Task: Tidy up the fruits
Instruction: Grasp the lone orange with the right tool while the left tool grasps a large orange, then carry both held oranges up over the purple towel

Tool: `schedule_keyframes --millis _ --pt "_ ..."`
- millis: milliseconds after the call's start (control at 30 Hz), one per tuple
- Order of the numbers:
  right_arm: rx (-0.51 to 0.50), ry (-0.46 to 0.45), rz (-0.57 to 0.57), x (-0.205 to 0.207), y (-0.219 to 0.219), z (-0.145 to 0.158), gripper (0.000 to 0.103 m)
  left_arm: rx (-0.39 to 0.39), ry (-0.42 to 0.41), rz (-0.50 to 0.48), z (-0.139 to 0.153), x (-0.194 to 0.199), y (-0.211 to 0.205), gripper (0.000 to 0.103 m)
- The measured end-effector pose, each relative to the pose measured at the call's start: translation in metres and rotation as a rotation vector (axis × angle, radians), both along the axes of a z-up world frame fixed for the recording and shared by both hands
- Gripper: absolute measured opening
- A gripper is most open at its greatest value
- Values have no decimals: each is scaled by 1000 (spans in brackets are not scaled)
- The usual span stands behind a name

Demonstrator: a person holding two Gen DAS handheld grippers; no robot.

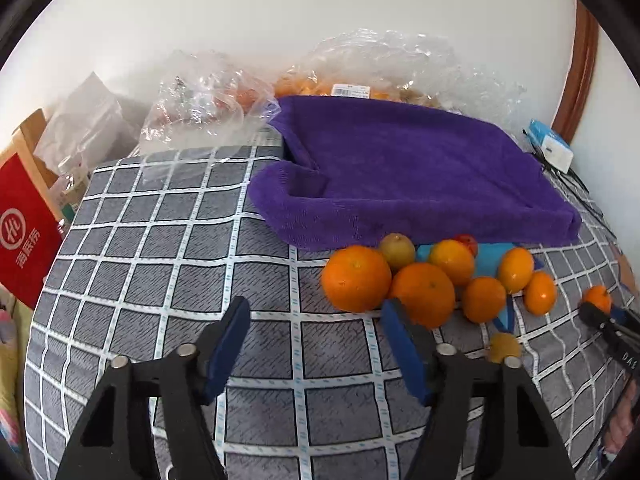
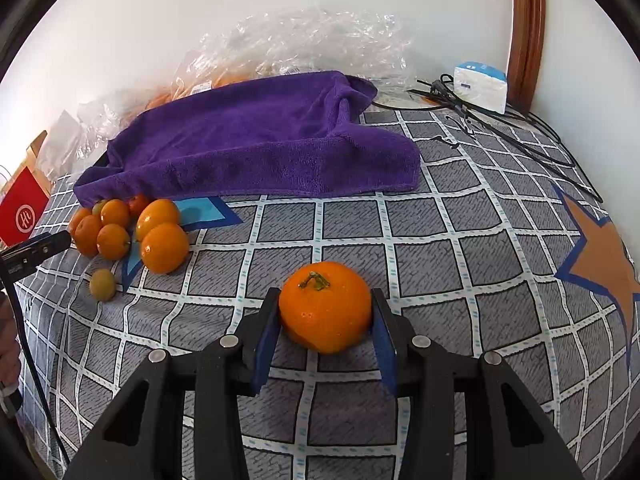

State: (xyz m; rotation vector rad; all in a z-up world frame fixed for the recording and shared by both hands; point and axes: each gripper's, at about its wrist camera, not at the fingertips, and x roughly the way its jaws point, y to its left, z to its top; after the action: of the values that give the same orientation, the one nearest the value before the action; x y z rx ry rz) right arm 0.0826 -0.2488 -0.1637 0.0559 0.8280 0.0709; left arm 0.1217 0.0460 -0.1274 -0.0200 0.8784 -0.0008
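Observation:
A cluster of oranges and tangerines (image 1: 424, 276) lies on the checked tablecloth in front of a purple towel (image 1: 412, 172); it also shows in the right wrist view (image 2: 132, 232). A small yellowish fruit (image 1: 505, 347) lies apart from the cluster, also in the right wrist view (image 2: 103, 284). My left gripper (image 1: 316, 316) is open and empty, just left of and in front of the cluster. My right gripper (image 2: 325, 300) is shut on a stemmed tangerine (image 2: 325, 306) resting at the cloth, to the right of the cluster; it also appears in the left wrist view (image 1: 596, 298).
Clear plastic bags of fruit (image 1: 360, 76) lie behind the towel by the wall. A white box (image 2: 480, 86) and black cables (image 2: 520, 136) sit at the back right. A red paper bag (image 1: 24, 232) stands off the left edge. An orange star (image 2: 604, 256) is printed on the cloth.

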Motion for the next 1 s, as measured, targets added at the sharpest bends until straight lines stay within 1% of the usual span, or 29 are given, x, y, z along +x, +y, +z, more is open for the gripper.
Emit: schedule_keyframes --millis 67,133,267,400,433,467,500,633,1000 --pt "-5 -3 4 1 0 0 43 -3 10 -26 -4 3 -3 59" --pt "-10 -3 1 2 1 -1 43 -4 8 -31 -6 7 -5 59" --pt "-26 4 -2 5 4 -1 44 -74 15 -11 -9 17 -2 61" --pt "-49 -3 -14 7 6 -1 43 -89 3 -8 -10 22 -5 59" --pt "-51 -3 -16 6 6 -1 43 -93 -2 -11 -10 23 -6 53" --pt "-45 0 -19 6 5 -1 43 -102 -3 -23 -11 23 -6 39" --pt "-34 2 -20 6 4 -1 43 -107 0 -32 -11 24 -7 37" --pt "1 -1 -36 4 0 3 43 -101 6 -32 -9 23 -7 37" --pt "7 -68 -29 -12 9 29 43 -109 -17 -18 14 -10 0 37"
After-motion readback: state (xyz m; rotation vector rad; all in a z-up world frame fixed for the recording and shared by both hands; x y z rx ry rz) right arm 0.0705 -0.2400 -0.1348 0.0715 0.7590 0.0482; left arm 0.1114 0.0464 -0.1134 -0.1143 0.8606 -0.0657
